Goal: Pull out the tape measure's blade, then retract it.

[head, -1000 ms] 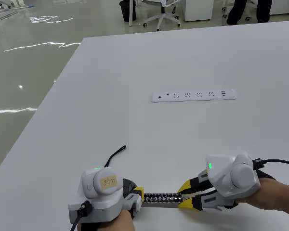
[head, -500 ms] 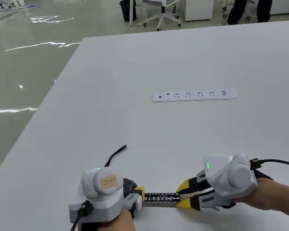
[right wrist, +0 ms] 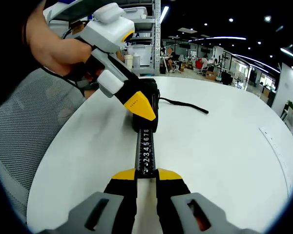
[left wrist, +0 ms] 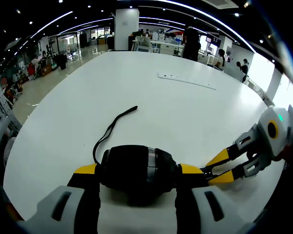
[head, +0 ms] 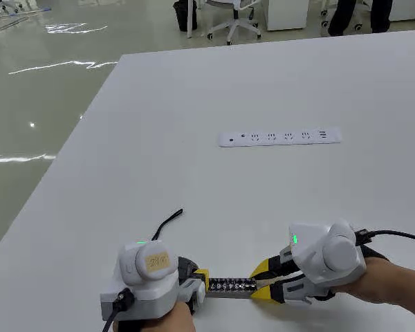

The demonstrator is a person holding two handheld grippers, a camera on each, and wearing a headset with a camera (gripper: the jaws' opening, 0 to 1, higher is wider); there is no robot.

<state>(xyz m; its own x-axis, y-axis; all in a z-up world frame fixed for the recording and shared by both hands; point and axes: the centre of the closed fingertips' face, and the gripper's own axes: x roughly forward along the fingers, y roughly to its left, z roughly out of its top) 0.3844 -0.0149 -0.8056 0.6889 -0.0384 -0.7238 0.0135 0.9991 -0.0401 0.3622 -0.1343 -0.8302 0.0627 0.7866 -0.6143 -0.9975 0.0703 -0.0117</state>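
Observation:
A black tape measure case [left wrist: 136, 168] sits on the white table [head: 214, 187], and my left gripper [left wrist: 136, 170] is shut on it, yellow tips on either side. In the head view the left gripper [head: 194, 283] is at the bottom left. A short stretch of the numbered blade [head: 229, 285] runs right from the case [head: 186, 272] to my right gripper [head: 257, 282], which is shut on the blade's end. The right gripper view looks along the blade [right wrist: 146, 148] from the right gripper [right wrist: 146, 174] to the case [right wrist: 149, 105]. The case's black wrist strap [head: 167, 223] lies loose on the table behind it.
A white power strip [head: 279, 137] lies across the middle of the table, well beyond the grippers. The table's left edge [head: 62, 149] drops to a shiny floor. Office chairs [head: 229, 19] and desks stand far behind the table.
My right gripper has moved slightly left toward the case, and the stretch of blade showing between the grippers is a little shorter. The left gripper and case have stayed put.

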